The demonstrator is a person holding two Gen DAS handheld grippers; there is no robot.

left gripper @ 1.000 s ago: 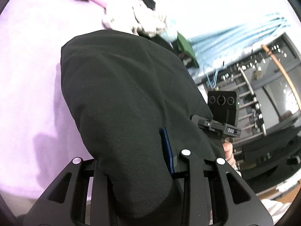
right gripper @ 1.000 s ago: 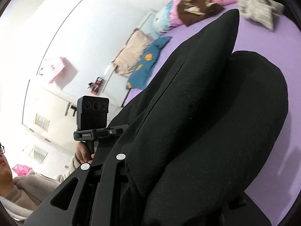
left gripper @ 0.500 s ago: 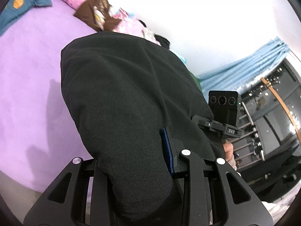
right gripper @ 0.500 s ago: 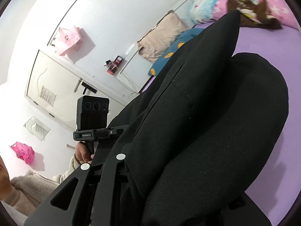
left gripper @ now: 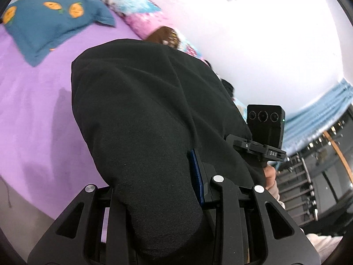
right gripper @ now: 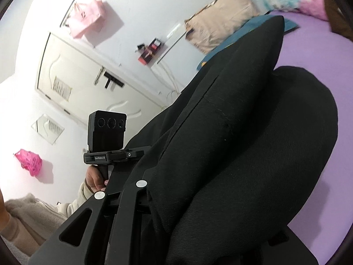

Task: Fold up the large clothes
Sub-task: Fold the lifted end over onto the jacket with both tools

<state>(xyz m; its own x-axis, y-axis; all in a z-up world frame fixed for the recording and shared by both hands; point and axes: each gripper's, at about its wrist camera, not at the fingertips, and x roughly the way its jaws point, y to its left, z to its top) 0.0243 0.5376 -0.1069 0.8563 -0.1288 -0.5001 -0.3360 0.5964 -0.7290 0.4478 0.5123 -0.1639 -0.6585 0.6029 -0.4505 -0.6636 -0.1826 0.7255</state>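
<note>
Left gripper and right gripper jaws each pinching black garment that fills both views, purple bedsheet, blue pillow beyond.

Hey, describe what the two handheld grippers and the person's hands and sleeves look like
Both grippers are matte black, with triangular cutouts and silver rivets. The left gripper has a blue pad. Each carries a boxy black camera module with three lenses on a white-lettered clamp. Bare hand, cream fuzzy sleeve. No cables visible.

matte black claw, silver screws, cream sleeve
</note>
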